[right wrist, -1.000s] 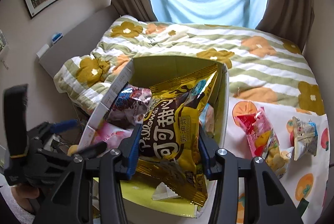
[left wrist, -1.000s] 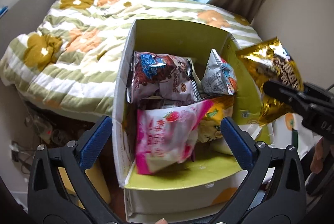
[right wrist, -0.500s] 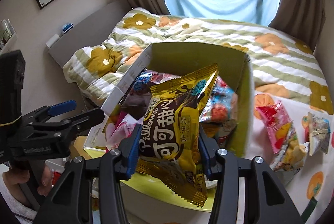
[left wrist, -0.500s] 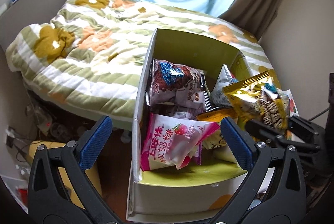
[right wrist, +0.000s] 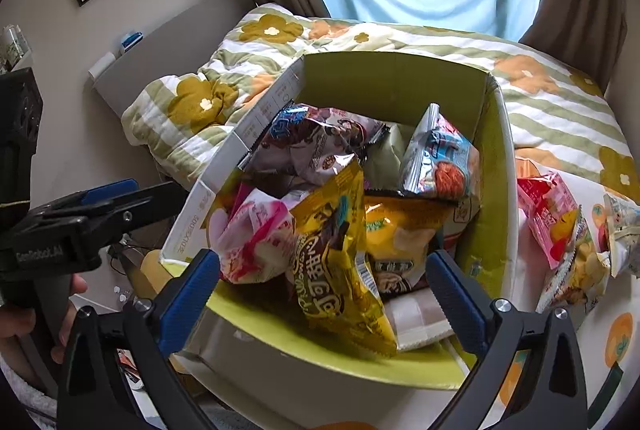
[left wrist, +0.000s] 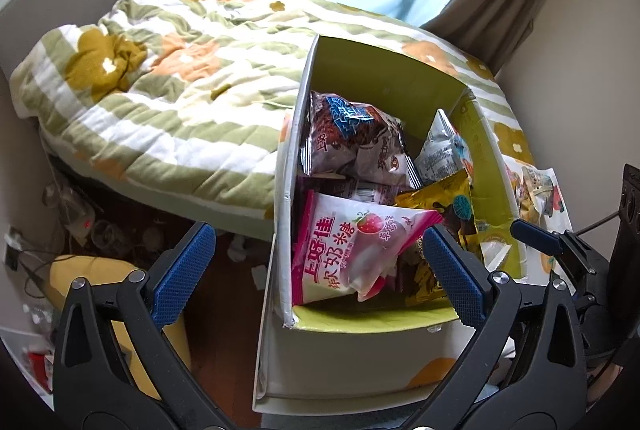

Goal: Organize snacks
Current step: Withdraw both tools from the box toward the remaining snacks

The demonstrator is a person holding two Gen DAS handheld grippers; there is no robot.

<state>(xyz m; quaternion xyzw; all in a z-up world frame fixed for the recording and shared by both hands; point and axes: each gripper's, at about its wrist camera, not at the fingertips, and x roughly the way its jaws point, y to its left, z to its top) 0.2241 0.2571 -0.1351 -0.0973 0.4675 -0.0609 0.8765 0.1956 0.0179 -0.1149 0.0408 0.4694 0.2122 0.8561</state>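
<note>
Now we note both tools, left (left wrist: 318, 260) and right (right wrist: 324, 284), spread wide and empty. Gold bag (right wrist: 340, 262) lies in the box (right wrist: 496, 157), touching the pink bag (right wrist: 256, 242); two packets (right wrist: 560, 230) rest on the bed.

Both grippers are matte black plastic frames with triangular cut-outs, silver screws at the joints and ribbed blue pads on the fingers (left wrist: 182, 268). The left gripper (right wrist: 64, 230) carries white lettering on its side. A bare-skinned hand (right wrist: 24, 318) shows above a pale fuzzy sleeve (right wrist: 20, 394).
</note>
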